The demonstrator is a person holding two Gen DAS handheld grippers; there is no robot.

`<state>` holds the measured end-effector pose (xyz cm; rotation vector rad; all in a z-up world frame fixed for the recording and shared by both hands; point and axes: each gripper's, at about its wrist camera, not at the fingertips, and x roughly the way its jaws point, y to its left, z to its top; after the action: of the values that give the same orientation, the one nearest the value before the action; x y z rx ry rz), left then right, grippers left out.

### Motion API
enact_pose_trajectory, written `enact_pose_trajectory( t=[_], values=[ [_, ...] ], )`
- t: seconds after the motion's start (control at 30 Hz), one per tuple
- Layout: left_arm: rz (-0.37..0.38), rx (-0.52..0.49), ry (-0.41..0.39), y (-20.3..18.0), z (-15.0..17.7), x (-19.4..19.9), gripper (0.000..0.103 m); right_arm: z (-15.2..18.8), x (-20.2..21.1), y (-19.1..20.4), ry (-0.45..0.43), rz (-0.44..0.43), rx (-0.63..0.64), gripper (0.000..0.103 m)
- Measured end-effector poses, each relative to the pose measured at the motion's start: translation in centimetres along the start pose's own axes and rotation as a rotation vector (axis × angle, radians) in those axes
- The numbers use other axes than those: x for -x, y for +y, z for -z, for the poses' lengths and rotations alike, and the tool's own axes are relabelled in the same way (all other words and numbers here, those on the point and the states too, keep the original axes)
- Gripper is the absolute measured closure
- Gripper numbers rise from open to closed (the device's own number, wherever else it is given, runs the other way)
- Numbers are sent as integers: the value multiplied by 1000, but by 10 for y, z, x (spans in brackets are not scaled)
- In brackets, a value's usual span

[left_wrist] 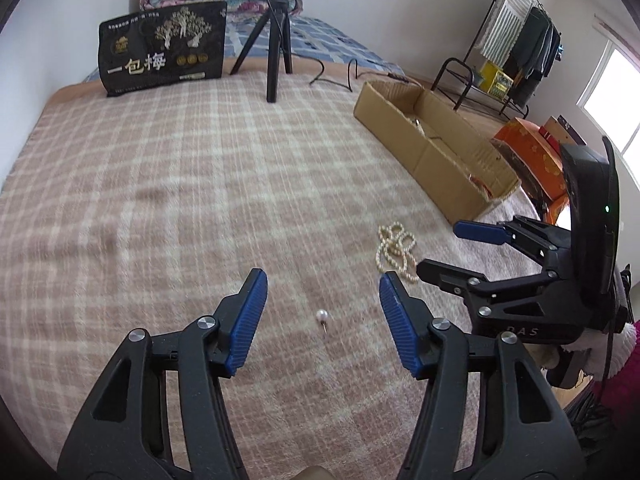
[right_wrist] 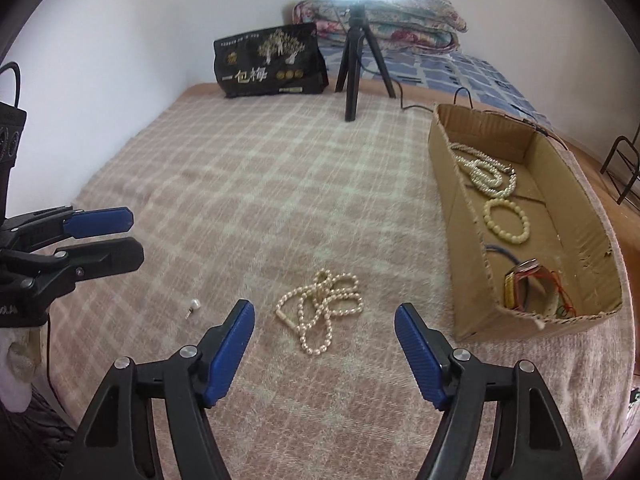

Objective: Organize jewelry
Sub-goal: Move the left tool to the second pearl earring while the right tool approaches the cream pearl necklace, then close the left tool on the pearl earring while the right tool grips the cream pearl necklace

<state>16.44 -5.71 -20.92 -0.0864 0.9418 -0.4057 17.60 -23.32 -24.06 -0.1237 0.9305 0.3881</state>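
Both of my grippers, left gripper (left_wrist: 322, 294) and right gripper (right_wrist: 324, 322), spread wide, holding nothing.

Cardboard box (right_wrist: 456, 216), the landmark: already holds a coiled pearl strand (right_wrist: 486, 172), a bead bracelet (right_wrist: 506, 222) and a small bundle I can't identify.

Pearl necklace (right_wrist: 322, 308): on the blanket (right_wrist: 260, 184) just beside the box, still to go.

Pearl earring (left_wrist: 322, 315): farther from the box, still to go.

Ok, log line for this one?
left tongs open over pearl stud | right tongs open over necklace | box part filled
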Motion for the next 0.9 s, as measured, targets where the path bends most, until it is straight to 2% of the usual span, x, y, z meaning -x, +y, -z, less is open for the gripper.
enact_pose_trajectory(
  t=[0.07,0.33,0.43,0.5,0.63,0.9],
  values=[
    [-1,-5,16,-2,6,-5,48,1,-7,1,18,2,5,28],
    [-22,-45,45,-8,18,-23,49,3,-27,-3,61,4,-5,26],
    [-35,-58,55,-8,19,-30,57,5,-35,-2,77,19,13,26],
    [-40,-61,62,-7,20,-35,57,6,-39,-2,82,28,22,26],
    [-36,-66,75,-5,22,-45,63,6,-42,-1,80,37,30,26],
    [-34,-92,81,-6,26,-57,68,3,-46,3,73,52,42,25]
  ],
)
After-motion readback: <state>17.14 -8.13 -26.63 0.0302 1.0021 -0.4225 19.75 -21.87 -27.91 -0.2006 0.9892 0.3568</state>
